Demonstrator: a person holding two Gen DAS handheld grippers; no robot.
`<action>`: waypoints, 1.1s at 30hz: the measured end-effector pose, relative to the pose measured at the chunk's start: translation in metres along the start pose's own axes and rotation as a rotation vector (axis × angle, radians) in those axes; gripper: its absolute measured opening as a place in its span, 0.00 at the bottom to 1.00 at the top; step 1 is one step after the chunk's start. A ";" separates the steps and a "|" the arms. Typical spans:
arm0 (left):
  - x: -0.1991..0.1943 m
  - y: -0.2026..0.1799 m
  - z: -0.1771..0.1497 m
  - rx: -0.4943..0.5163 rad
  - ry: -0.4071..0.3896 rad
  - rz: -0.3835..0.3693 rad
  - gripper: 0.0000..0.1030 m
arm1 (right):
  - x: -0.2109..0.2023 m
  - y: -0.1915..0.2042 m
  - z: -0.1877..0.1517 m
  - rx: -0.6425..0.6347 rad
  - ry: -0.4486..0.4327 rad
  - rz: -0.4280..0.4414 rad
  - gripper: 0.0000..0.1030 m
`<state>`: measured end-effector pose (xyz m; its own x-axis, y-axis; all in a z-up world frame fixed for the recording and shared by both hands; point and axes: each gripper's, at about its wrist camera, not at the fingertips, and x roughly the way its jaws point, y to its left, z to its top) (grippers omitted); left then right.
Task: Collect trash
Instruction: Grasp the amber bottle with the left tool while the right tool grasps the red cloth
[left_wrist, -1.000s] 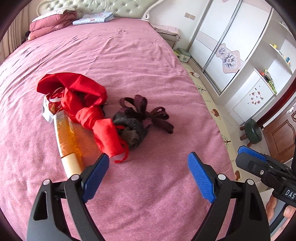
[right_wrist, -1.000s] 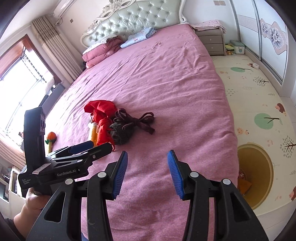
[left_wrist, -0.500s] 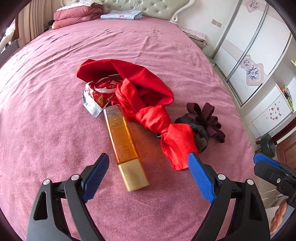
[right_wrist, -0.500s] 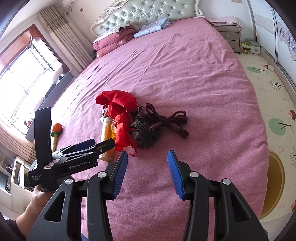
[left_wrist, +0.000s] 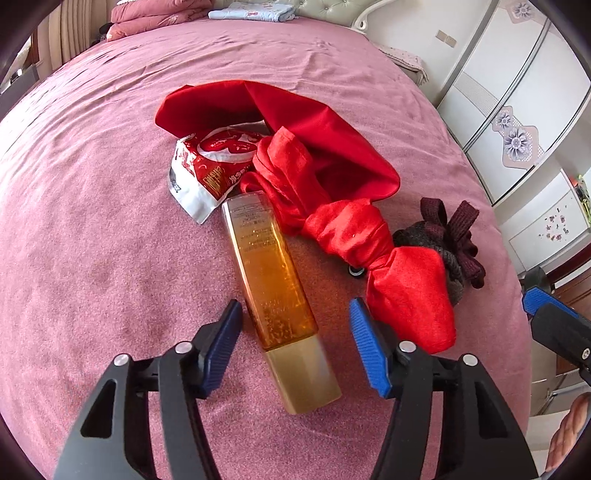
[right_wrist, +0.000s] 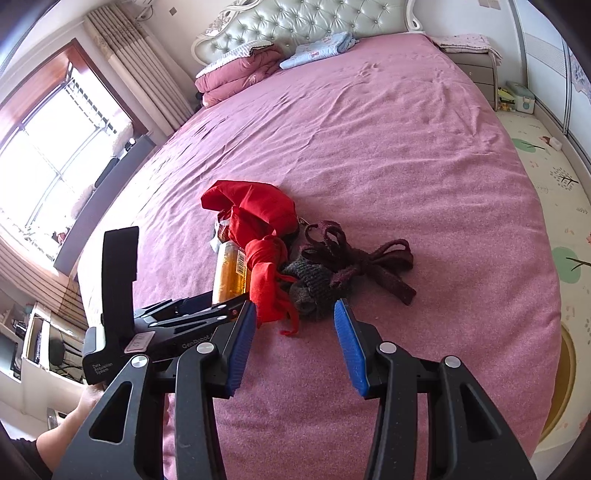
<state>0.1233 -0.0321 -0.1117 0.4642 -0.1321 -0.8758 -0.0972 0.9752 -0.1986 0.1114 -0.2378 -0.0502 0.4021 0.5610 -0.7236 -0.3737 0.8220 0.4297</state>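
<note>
My left gripper (left_wrist: 295, 321) straddles the amber bottle (left_wrist: 275, 275) lying on the pink bed (left_wrist: 92, 240); its jaws are closing, pads not yet touching. The bottle's label print is unreadable. My right gripper (right_wrist: 293, 325) hangs spread, empty. The left gripper's body reads "GenRobot.AI" and "Data Acquisition System".

A bed (left_wrist: 92, 206) covered in a pink, slightly creased spread carries everything. Near its foot lie a long amber bottle (left_wrist: 273, 280), a red-and-white wrapper (left_wrist: 207, 166) touching the bottle's far end, a knotted red cloth (left_wrist: 332, 206) just beside the bottle, and a dark knitted bundle (right_wrist: 314, 284) with maroon straps against the cloth's near end. At the headboard end rest a folded pink quilt (right_wrist: 240, 70) and a folded light-blue cloth (right_wrist: 317, 48).
</note>
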 end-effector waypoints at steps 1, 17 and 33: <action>0.003 0.001 0.001 0.000 0.005 0.004 0.49 | 0.002 0.002 0.002 -0.004 -0.001 0.002 0.43; -0.006 0.031 0.005 -0.015 0.005 -0.065 0.32 | 0.051 0.044 0.027 -0.068 0.052 0.015 0.43; -0.020 0.075 0.003 -0.068 -0.009 -0.169 0.31 | 0.122 0.061 0.030 -0.141 0.146 -0.146 0.40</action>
<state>0.1089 0.0442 -0.1075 0.4868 -0.2910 -0.8236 -0.0760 0.9252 -0.3718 0.1627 -0.1167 -0.0960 0.3392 0.4091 -0.8471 -0.4380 0.8656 0.2426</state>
